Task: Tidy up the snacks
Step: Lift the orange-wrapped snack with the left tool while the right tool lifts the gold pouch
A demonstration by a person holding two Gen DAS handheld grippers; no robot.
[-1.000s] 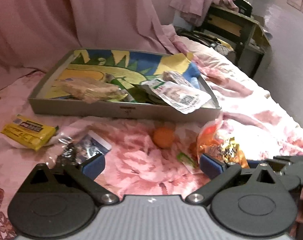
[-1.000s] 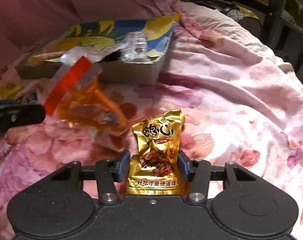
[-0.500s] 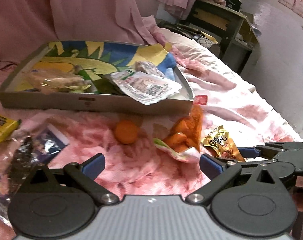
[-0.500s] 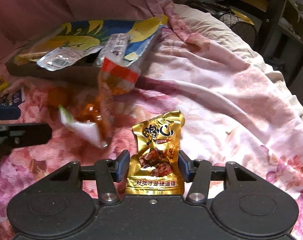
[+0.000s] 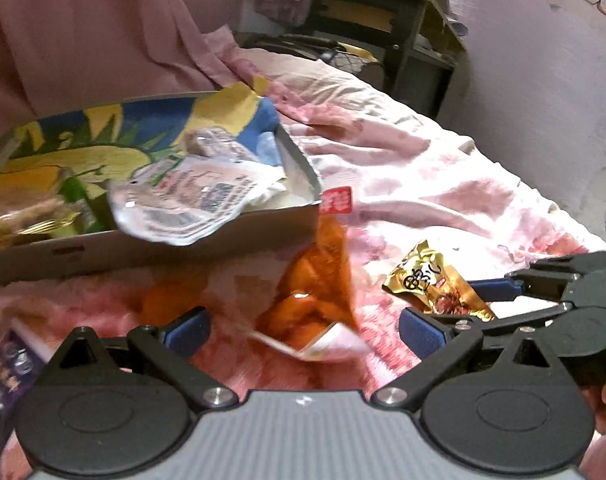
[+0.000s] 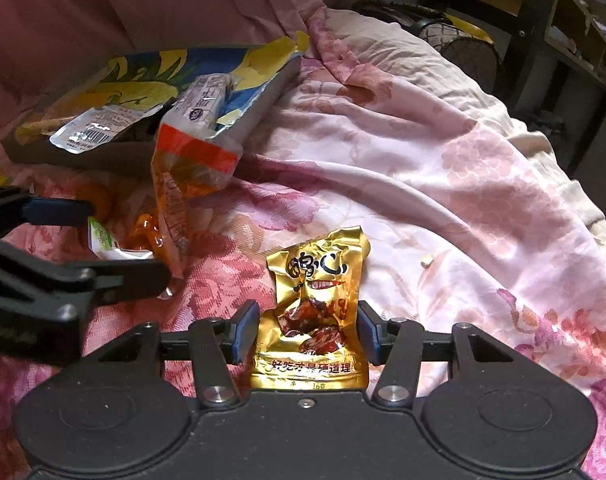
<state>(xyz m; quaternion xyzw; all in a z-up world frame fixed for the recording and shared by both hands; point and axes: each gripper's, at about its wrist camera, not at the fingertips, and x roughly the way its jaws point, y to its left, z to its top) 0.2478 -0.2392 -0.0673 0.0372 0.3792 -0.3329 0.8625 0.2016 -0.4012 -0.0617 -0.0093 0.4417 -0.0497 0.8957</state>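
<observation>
Crinkled and shiny, the gold snack packet [image 6: 313, 312] with dark meat pictured sits pinched in the right gripper [image 6: 307, 334], while the left gripper [image 5: 303, 326] gapes wide around an orange pouch [image 5: 315, 292].

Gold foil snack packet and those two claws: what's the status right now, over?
Right gripper shut on gold foil snack packet. Left gripper open around orange transparent snack bag. Grey cardboard tray beyond; orange bag leans at its corner.

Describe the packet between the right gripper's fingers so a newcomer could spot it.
On the pink floral bedspread, right of the cardboard tray, the right gripper brackets a gold foil packet. Unlike the neighbouring orange bag, it is shiny gold with black characters.
</observation>
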